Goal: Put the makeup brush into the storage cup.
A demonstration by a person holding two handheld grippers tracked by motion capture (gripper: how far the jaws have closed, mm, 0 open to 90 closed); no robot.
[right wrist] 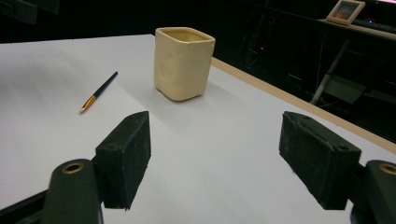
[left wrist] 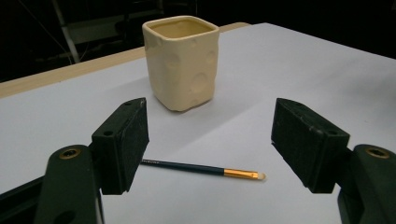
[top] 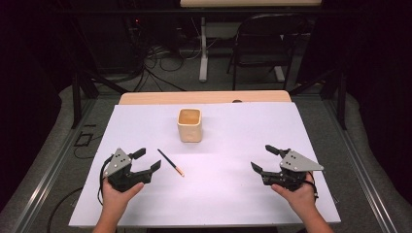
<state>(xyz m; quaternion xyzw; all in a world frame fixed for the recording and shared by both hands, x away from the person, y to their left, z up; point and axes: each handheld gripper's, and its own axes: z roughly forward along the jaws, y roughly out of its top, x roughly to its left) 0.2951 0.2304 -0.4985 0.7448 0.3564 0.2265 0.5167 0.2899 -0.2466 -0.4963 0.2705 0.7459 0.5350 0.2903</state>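
In the high view the brush (top: pixel 170 162) lies flat on the white worktop (top: pixel 228 189), just beside the left hand-held gripper (top: pixel 147 160), well apart from the right hand-held gripper (top: pixel 264 158); its long axis runs diagonally, tip toward the person, and the cup (top: pixel 189 124) stands beyond; both have jaws apart.

In the left gripper view the brush (left wrist: pixel 203 169) lies crosswise between the open jaws; I judge the left one takes it.

In the right gripper view the brush (right wrist: pixel 98 92) is far to the left.

No text, label, brand, number or sign can be read in any of the views. The cream cup (left wrist: pixel 181 63) bears only dimples, the thin brush (left wrist: pixel 201 169) only a gold band, and the white sheet on the table (top: pixel 243 145) is blank. The small framed picture (right wrist: pixel 345 11) in the dark background is too blurred to read.
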